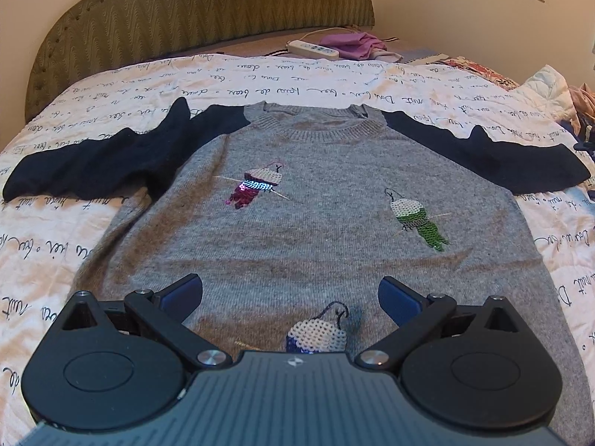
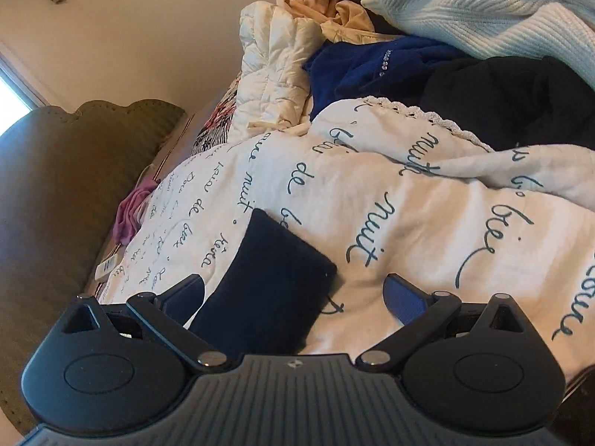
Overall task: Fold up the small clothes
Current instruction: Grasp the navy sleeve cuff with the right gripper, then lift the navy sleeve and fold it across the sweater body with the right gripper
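Observation:
A small grey sweater [image 1: 316, 200] with dark navy sleeves and sequin birds lies flat, front up, on the bed. Its left sleeve [image 1: 93, 160] and right sleeve [image 1: 502, 156] are spread out sideways. My left gripper [image 1: 290, 293] is open and empty, hovering over the sweater's lower middle, near a sequin bird [image 1: 319, 334]. My right gripper [image 2: 293, 297] is open and empty. The cuff end of a navy sleeve [image 2: 267, 286] lies between its fingers, nearer the left finger [image 2: 186, 293].
The bed has a white cover with script lettering [image 1: 334, 74] and a green headboard [image 1: 208, 11]. A power strip [image 1: 312, 48] and purple cloth [image 1: 349, 44] lie near the headboard. A pile of clothes [image 2: 446, 37] sits at the bed's right side.

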Available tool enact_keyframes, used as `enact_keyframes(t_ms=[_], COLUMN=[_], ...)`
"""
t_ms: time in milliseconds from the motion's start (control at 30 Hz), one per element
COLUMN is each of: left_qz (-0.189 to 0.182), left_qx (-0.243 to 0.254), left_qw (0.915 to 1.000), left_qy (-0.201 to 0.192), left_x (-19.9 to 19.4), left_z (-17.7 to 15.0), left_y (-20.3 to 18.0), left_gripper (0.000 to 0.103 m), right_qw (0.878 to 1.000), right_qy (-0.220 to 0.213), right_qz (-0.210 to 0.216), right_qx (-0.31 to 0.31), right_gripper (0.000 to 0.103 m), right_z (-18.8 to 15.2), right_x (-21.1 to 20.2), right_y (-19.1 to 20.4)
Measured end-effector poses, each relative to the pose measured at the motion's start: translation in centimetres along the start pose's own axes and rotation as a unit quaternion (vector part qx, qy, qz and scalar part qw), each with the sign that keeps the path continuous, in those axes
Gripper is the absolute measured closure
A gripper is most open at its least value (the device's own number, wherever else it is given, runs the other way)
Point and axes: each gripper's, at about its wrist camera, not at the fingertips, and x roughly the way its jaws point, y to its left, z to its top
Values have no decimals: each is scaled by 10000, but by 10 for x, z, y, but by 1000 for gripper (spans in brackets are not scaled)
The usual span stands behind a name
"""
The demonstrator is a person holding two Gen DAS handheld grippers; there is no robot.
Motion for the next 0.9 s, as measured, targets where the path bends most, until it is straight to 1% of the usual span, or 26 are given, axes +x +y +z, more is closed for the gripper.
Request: enact_keyframes(t_ms=[100, 133, 167, 200, 267, 333, 367, 433, 567, 700, 833, 900], left_qz=[-14, -17, -26, -31, -29, -30, -44, -74, -92, -322, -618, -676], left_qx=[-34, -53, -70, -83, -109, -144, -153, -153, -203, -469, -898, -1123], left_qw=[10000, 10000, 10000, 10000, 9999, 9999, 9999, 9998, 9995, 9976, 9931, 9909], left_qy=[-19, -22, -28, -32, -44, -38, -35, -75, -239, -400, -422, -312], left_x=[3, 4, 4, 5, 5, 5, 6, 5, -2, -8, -5, -2], left_z=[3, 4, 5, 5, 6, 7, 7, 10, 21, 34, 44, 49], left_y=[2, 2, 4, 5, 8, 10, 11, 15, 23, 34, 46, 51], left_gripper=[1, 1, 1, 1, 1, 1, 1, 1, 1, 1, 1, 1], right_qw=[9999, 9998, 9996, 9995, 9992, 9994, 9996, 9996, 9985, 9912, 9770, 9695], right_qy=[-48, -30, -33, -38, -62, -96, -119, -190, -259, -195, 220, 513], right_qz=[28, 1, -17, -39, -115, -78, -30, 43, 285, 843, 1539, 1844], right_qx=[-141, -221, -284, -325, -365, -308, -254, -192, -377, -1006, -1459, -1532], right_gripper=[3, 7, 16, 23, 58, 75, 82, 92, 94, 94, 94, 94], right_z=[2, 2, 0, -1, -4, -5, -4, -4, -10, -37, -86, -115], right_x=[8, 10, 11, 13, 13, 12, 11, 7, -6, -26, -34, -32], right_y=[7, 10, 12, 14, 16, 14, 13, 13, 34, 88, 146, 171])
